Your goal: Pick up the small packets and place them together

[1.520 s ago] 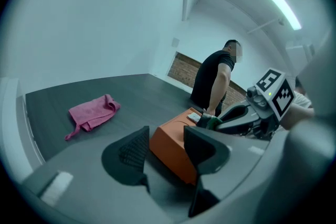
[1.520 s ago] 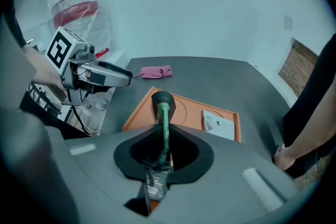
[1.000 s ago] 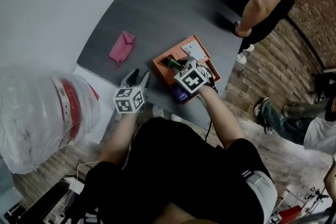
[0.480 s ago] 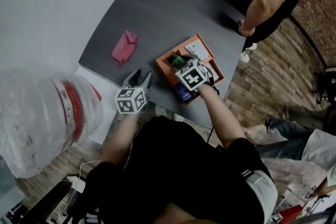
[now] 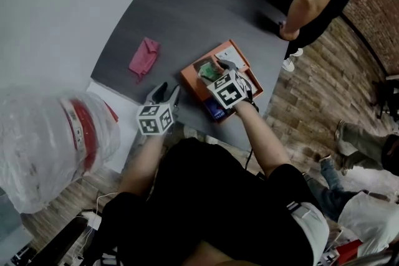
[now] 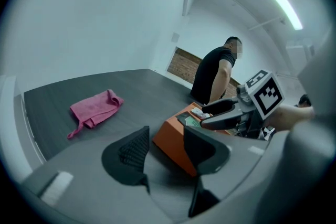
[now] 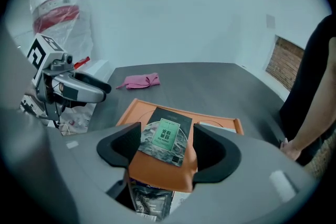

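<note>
Three packets showed on the dark grey table (image 5: pixel 187 9), all at the orange plastic tray (image 7: pixel 160 173): a dark foil packet with a green label (image 7: pixel 165 139) lying flat on the tray, a dark printed packet (image 7: pixel 149 202) tucked at its near edge, and a small white packet (image 7: pixel 212 126) at its far right. Gathering seemed well advanced. The right gripper (image 7: pixel 167 127) had just been opening; its jaws stood spread, the green-labelled packet between them, apparently released. The left gripper (image 6: pixel 165 134), spread and empty, hung left of the tray.
</note>
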Tool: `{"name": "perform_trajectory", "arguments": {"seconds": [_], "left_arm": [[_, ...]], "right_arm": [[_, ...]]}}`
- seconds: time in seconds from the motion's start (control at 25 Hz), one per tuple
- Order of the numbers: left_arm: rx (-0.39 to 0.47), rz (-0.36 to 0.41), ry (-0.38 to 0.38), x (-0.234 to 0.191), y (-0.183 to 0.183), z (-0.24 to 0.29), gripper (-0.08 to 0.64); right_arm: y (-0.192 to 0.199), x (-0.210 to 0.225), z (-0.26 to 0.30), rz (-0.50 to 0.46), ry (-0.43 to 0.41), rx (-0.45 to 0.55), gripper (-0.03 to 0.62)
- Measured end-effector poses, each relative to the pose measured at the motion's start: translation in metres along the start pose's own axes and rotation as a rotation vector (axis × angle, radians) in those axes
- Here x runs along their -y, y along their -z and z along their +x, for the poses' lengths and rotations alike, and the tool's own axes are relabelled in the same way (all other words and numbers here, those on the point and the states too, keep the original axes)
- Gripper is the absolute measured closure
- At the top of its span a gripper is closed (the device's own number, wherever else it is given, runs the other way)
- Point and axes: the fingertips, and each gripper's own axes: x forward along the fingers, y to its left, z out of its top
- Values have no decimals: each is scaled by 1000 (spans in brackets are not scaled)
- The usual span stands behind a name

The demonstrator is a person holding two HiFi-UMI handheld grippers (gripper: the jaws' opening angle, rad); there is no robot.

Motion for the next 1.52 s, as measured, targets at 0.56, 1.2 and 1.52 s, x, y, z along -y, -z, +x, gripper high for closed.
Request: {"name": "perform_trajectory", "arguments": {"seconds": [0.56, 1.2, 1.52], "left_arm": [[-11, 43, 67, 41, 0, 22, 357], [-36, 60, 114, 71, 6, 38, 357], [-44, 30, 96, 62, 18, 30, 357]], "right_arm": [[27, 13, -46, 44, 29, 26, 307], [95, 13, -64, 117, -28, -104, 319], [132, -12, -29, 78, -148, -288, 319]]}}
